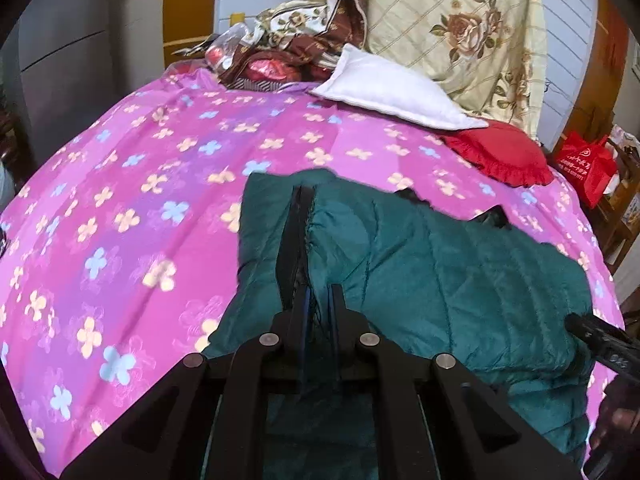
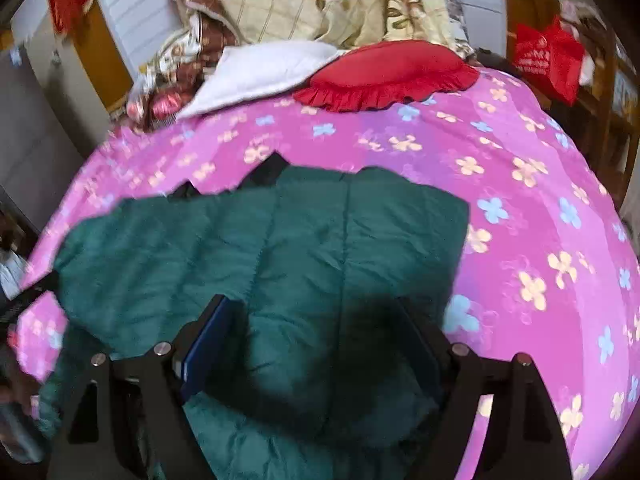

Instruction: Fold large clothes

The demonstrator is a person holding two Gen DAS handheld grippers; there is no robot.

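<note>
A dark green quilted jacket [image 1: 440, 264] lies on the pink flowered bedsheet [image 1: 140, 200]. My left gripper [image 1: 310, 248] is shut on a raised fold of the jacket's edge near its left side. In the right wrist view the jacket [image 2: 280, 240] spreads across the sheet [image 2: 540, 220]. My right gripper [image 2: 316, 312] is open, its fingers [image 2: 212, 336] set wide over the near part of the jacket with nothing held. The right gripper's body also shows at the right edge of the left wrist view [image 1: 600, 344].
A white pillow [image 1: 392, 88], a red frilled cushion [image 1: 500, 156] and a heap of floral bedding [image 1: 460, 28] sit at the head of the bed. A red bag [image 1: 588, 164] stands on wooden furniture to the right. A grey wardrobe [image 1: 60, 60] is on the left.
</note>
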